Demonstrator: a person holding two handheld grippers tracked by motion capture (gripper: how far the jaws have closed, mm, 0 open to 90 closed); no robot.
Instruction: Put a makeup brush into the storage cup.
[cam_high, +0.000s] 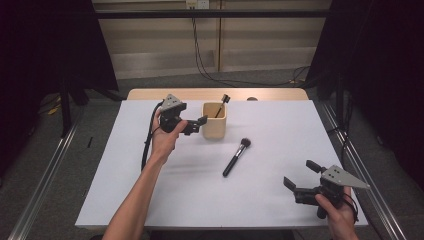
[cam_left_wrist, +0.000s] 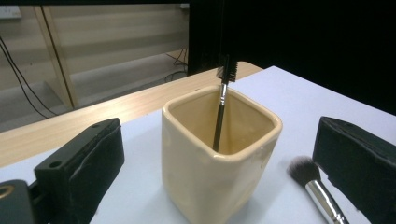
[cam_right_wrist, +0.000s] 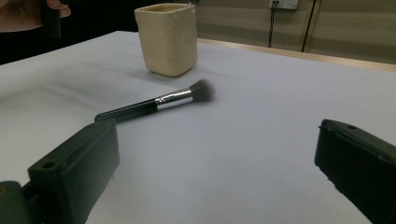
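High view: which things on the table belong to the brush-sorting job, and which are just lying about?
In the job:
cream cup
thin brush standing in it
powder brush on the white mat

Lying about:
small dark round thing on the wooden edge

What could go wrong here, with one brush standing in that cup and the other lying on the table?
The left gripper sits open right beside the cream cup; a nudge might tip it and spill the thin brush leaning inside. The powder brush has a round handle and may roll away when the open right gripper reaches for it.
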